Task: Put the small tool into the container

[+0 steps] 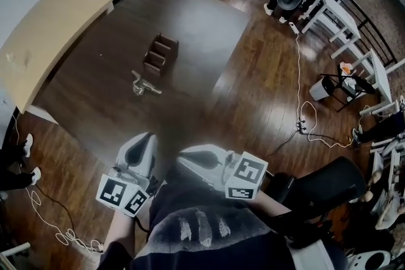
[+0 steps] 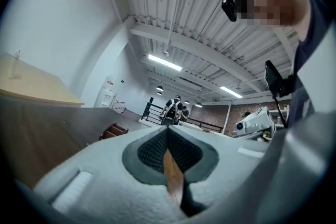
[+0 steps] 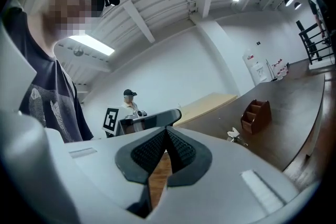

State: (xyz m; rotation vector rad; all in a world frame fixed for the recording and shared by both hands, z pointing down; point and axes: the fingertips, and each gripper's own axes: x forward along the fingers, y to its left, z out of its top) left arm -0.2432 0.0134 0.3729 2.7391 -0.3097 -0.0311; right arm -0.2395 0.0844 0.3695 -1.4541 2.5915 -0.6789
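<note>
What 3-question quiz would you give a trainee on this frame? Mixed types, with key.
1. True or false: the small metal item lies on the dark table, outside the wooden container.
2. The left tool has its jaws: A) wide apart; B) together, nothing between; C) closed on the item.
3. In the head view, which sits nearer the person: the item or the container?
Key: 1 true; 2 B; 3 the item.
</note>
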